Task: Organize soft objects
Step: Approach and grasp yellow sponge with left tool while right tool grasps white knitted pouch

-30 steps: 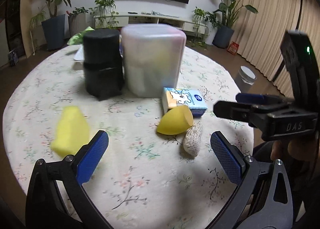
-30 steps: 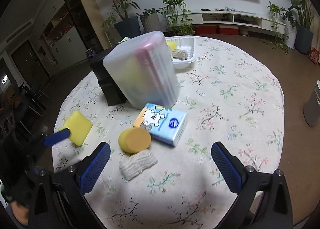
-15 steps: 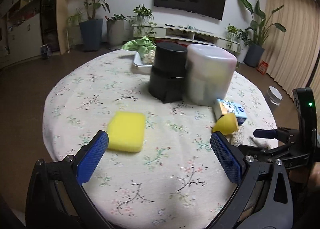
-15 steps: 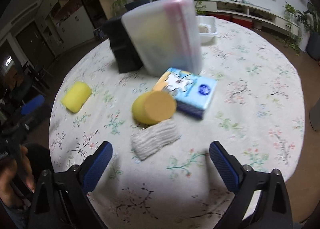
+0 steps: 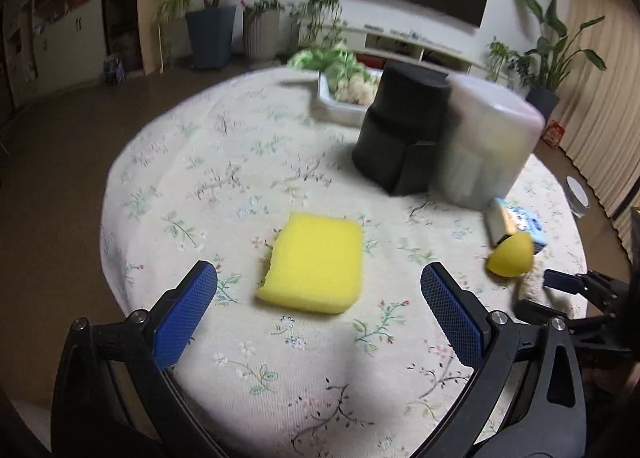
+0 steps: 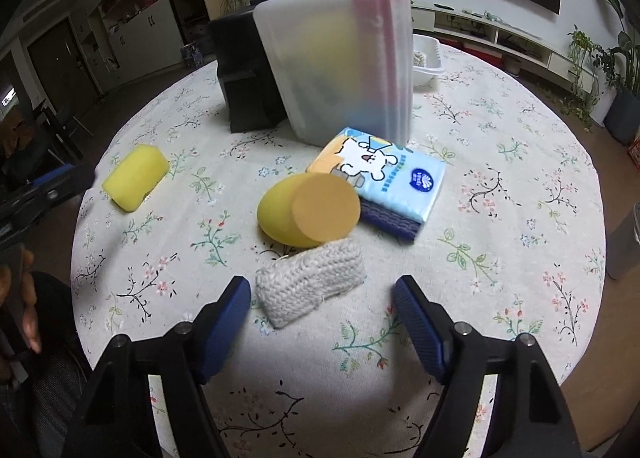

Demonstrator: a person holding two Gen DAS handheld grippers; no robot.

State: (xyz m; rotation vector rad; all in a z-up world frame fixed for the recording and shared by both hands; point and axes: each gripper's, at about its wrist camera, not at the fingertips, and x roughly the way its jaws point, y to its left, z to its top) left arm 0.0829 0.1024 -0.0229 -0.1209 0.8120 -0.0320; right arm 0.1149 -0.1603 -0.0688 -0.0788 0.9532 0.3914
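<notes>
on the table [image 6: 520, 242], the knitted pad [image 6: 310, 286] lies before the egg-shaped sponge [image 6: 308, 210]; the tissue pack [image 6: 384, 182] sits behind it, the flat sponge [image 6: 136, 177] well left.

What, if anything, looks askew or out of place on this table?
The translucent bin looks tipped, leaning toward the black container behind it, though fisheye distortion may exaggerate this. The yellow egg-shaped sponge lies on its side against the tissue pack, touching the knitted cloth. Nothing is spilled or damaged.
</notes>
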